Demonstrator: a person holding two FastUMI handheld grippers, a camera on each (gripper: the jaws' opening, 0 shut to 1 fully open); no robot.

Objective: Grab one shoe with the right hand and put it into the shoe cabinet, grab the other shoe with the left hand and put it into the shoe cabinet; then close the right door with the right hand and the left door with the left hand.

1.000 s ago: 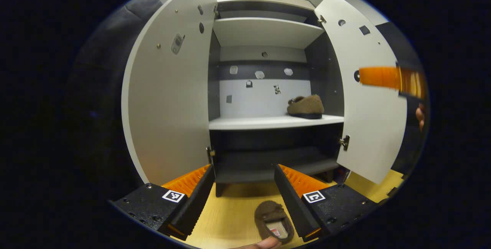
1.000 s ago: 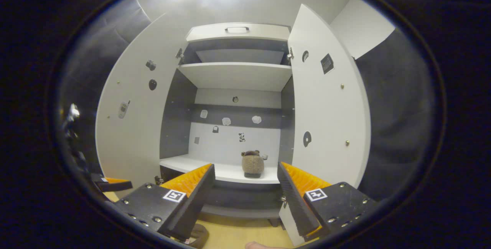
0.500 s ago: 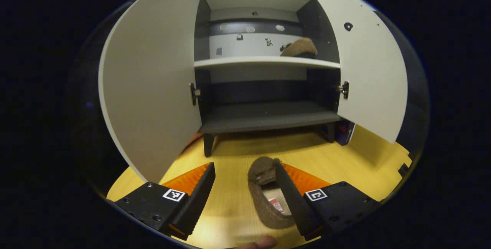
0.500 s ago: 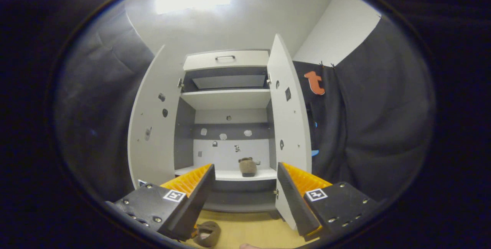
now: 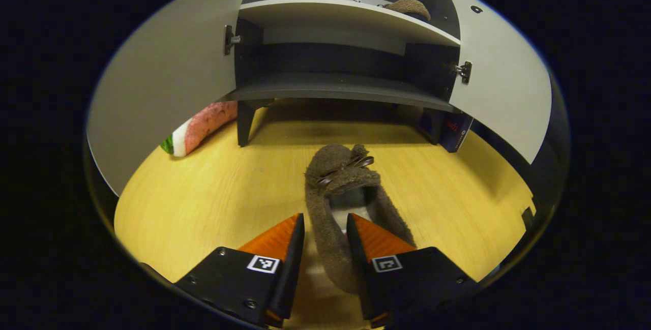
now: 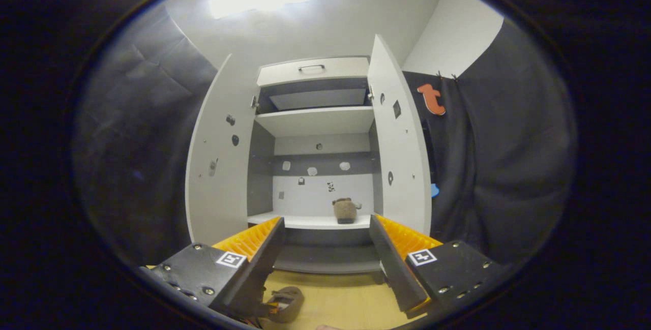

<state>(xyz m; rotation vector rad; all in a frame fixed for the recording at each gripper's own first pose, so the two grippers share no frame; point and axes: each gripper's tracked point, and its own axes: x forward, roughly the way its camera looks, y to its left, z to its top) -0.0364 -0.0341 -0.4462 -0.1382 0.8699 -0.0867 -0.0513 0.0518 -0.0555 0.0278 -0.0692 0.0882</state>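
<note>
Fuzzy cloth shoe [image 5: 335, 203]; smooth wood floor [image 5: 213, 203].

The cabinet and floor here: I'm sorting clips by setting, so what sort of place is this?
Probably a staged home entryway in a recording booth: an open shoe cabinet holds one slipper on its shelf, another slipper lies on the wood floor, and black cloth hangs behind.

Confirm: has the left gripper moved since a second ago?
Yes. The left gripper has dropped toward the floor, away from the shoe cabinet, and now straddles the slipper.
</note>
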